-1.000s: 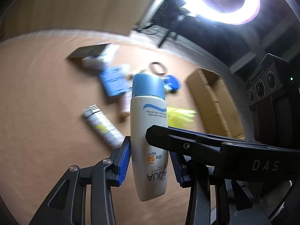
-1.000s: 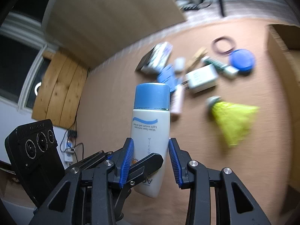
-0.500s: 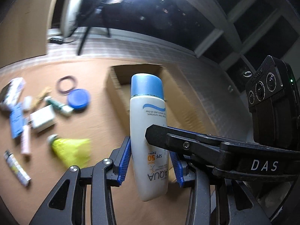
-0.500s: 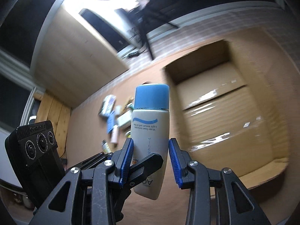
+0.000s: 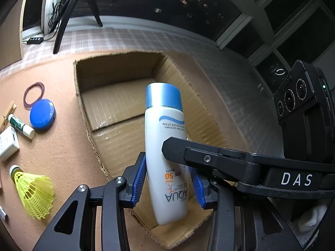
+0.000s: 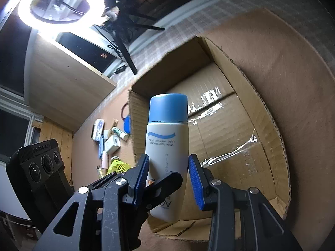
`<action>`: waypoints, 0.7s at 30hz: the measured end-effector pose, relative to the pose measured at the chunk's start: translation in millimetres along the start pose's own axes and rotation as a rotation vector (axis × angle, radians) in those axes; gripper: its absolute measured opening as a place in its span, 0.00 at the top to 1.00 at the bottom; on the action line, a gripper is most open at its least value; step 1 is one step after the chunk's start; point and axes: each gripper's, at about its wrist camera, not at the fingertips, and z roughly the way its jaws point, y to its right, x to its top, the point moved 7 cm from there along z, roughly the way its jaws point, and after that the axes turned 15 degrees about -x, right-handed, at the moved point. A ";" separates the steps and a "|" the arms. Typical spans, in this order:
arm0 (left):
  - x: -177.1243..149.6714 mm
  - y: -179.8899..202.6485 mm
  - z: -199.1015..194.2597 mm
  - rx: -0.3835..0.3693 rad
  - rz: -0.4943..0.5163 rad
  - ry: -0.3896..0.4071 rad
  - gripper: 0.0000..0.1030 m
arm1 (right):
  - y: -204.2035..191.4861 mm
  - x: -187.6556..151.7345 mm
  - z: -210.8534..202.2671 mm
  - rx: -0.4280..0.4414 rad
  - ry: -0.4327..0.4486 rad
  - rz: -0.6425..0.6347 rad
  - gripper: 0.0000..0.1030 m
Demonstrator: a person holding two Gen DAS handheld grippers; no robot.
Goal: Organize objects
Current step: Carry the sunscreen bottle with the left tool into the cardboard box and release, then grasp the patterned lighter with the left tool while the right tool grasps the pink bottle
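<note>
Below you, the open brown cardboard box (image 5: 117, 102) sits on tan carpet; your left gripper (image 5: 168, 181) and right gripper (image 6: 168, 178) both clamp the white blue-capped sunscreen bottle (image 5: 165, 138) above it.

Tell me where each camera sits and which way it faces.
Left wrist: on the left gripper, looking down along its fingers into the cardboard box; the right gripper crosses in front.
Right wrist: on the right gripper, facing the same box; the left gripper reaches in from lower left.
Shared: the sunscreen bottle both grip, the box, and the yellow shuttlecock.
</note>
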 end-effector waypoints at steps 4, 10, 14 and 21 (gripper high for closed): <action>-3.1 -5.2 10.0 0.013 -0.010 -0.016 0.57 | 4.1 -2.0 9.0 0.008 -0.023 -0.007 0.65; -0.4 -11.3 19.5 0.037 -0.001 -0.037 0.55 | 2.9 -5.1 11.2 -0.026 -0.018 -0.044 0.63; -2.6 -10.4 17.5 0.056 0.001 -0.042 0.36 | 6.2 -5.1 4.8 -0.091 0.025 -0.060 0.46; -7.9 -7.0 -6.4 0.079 0.023 -0.020 0.35 | 7.5 -8.0 -15.4 -0.209 0.117 -0.101 0.42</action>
